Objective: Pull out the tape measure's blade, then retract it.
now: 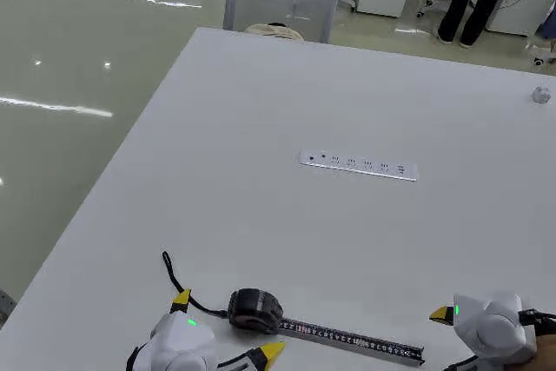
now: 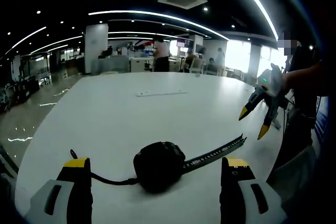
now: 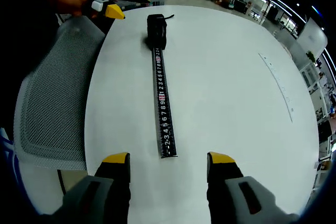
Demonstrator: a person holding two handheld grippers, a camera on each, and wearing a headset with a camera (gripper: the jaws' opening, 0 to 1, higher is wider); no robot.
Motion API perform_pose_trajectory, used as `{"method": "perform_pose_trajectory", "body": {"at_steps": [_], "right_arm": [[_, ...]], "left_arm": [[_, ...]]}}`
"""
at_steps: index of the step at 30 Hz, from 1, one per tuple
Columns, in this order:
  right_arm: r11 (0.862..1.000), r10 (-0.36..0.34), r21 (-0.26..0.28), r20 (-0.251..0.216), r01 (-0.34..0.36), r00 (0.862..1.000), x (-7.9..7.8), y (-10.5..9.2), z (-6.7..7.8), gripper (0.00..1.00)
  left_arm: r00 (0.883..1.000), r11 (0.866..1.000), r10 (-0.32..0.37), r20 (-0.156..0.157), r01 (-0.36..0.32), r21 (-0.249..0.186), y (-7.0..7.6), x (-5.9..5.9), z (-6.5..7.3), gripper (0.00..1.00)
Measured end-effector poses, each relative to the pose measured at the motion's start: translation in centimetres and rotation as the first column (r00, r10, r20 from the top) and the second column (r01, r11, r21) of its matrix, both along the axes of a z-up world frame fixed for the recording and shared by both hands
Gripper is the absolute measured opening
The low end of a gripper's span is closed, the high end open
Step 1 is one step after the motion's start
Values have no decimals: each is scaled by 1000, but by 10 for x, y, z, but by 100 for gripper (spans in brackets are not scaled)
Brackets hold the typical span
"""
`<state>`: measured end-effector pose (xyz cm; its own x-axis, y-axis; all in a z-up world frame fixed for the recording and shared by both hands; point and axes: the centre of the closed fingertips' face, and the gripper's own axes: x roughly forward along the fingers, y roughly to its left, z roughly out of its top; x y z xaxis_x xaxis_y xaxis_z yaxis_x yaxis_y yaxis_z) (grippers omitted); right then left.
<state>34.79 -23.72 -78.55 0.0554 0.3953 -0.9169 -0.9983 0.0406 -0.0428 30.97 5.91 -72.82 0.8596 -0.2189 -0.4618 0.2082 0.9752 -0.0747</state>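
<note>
Tape measure [image 1: 254, 309] is framed untouched by the wide-open left gripper [image 2: 157, 162], its blade [image 3: 163, 103] tip just before the open, empty right gripper [image 3: 168, 157]; open tabletop [image 1: 304, 102] lies beyond.

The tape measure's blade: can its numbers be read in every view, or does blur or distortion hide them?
Right gripper view: the blade is sharp, numbers readable. Head view: its marks are too small to read. Left gripper view: it looks dim and bent by the fisheye, marks unreadable.
</note>
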Motion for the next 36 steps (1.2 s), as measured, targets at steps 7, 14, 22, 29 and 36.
{"method": "perform_pose_trajectory", "body": {"at_steps": [7,14,22,29,36], "right_arm": [[1000,-14,10,-26,15,1000,1,2,-13,48],[1000,-24,-7,-52,24,998,0,4,-27,37],[999,-38,-35,-66,35,997,1,3,-37,28],[998,-34,-51,-62,31,997,4,-1,-42,22],[996,-38,-80,-55,34,998,3,-1,-43,15]], "left_arm": [[1000,1000,9,-9,-9,1,0,-2,-4,100],[1000,1000,11,-12,-11,0,-2,-2,-6,100],[1000,1000,18,-12,-18,-7,-2,0,-7,100],[1000,1000,11,-15,-10,4,-2,1,-10,100],[1000,1000,11,-14,-10,12,-2,5,-12,100]]}}
